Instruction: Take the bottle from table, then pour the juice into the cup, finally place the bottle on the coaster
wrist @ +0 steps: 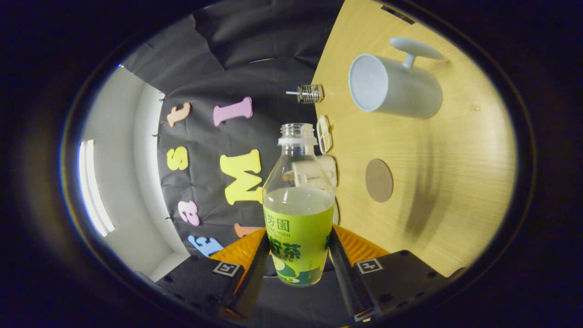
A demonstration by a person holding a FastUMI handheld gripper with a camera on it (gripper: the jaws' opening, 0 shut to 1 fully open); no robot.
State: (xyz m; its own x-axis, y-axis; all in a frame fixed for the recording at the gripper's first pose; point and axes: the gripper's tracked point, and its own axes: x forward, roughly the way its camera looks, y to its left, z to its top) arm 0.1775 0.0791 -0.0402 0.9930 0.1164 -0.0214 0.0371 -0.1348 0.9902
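My gripper (298, 255) is shut on a clear plastic bottle (298, 205) with a green label, both fingers pressing its lower body. The bottle has no cap and holds pale juice up to about the label's top. The whole view is rolled, so the wooden table (432, 191) appears turned on its side beyond the bottle. A white cup (396, 89) with a handle stands on that table, its open mouth facing the bottle side. A round brown coaster (379, 180) lies on the table between the cup and my fingers, apart from both.
A small wire-cage object (310, 94) sits at the table's far edge near the cup. A small patterned disc (324, 133) and a white block (319, 173) rest behind the bottle's neck. White booth walls lie beyond the black cloth.
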